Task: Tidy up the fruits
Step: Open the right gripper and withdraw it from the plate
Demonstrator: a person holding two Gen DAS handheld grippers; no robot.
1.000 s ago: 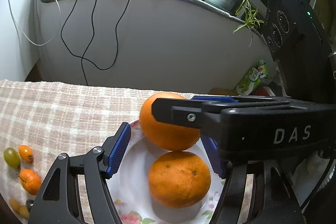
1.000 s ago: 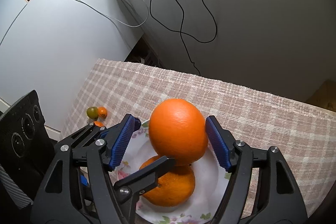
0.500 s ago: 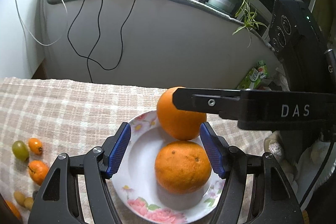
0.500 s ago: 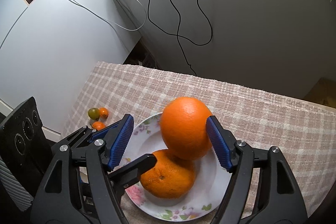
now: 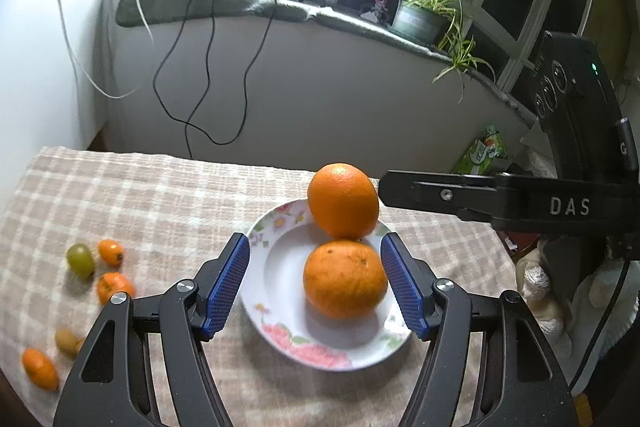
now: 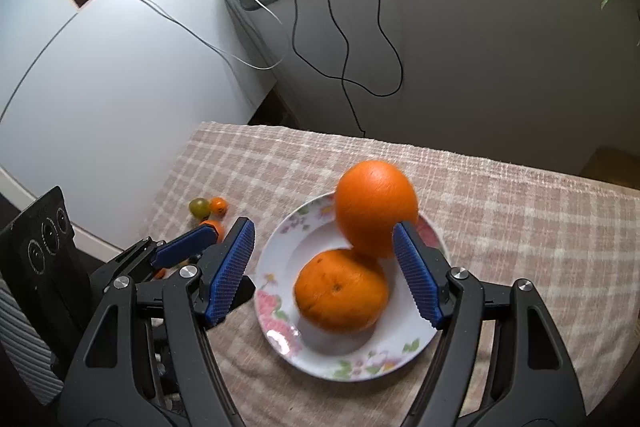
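Note:
A white flowered plate (image 5: 280,267) sits on the checked cloth with two oranges on it. The smooth orange (image 5: 343,201) rests at the far rim and leans on the rougher orange (image 5: 345,279) in front. My left gripper (image 5: 315,243) hovers open over the near side of the plate, holding nothing. In the right wrist view the plate (image 6: 280,251), the smooth orange (image 6: 374,207) and the rough orange (image 6: 342,295) lie beyond my right gripper (image 6: 324,231), which is open and empty. Seen from the left wrist, one of its fingers (image 5: 440,193) is just right of the smooth orange.
Left of the plate lie a green grape (image 5: 80,259) and several small orange fruits (image 5: 115,287). The cloth-covered table (image 5: 140,195) ends at a white wall with hanging cables (image 5: 192,107). A potted plant (image 5: 420,19) stands on the sill.
Both grippers have drawn back and up from the plate. The smooth orange, earlier between the right gripper's pads, now sits beyond them on the plate. Jaw widths look unchanged.

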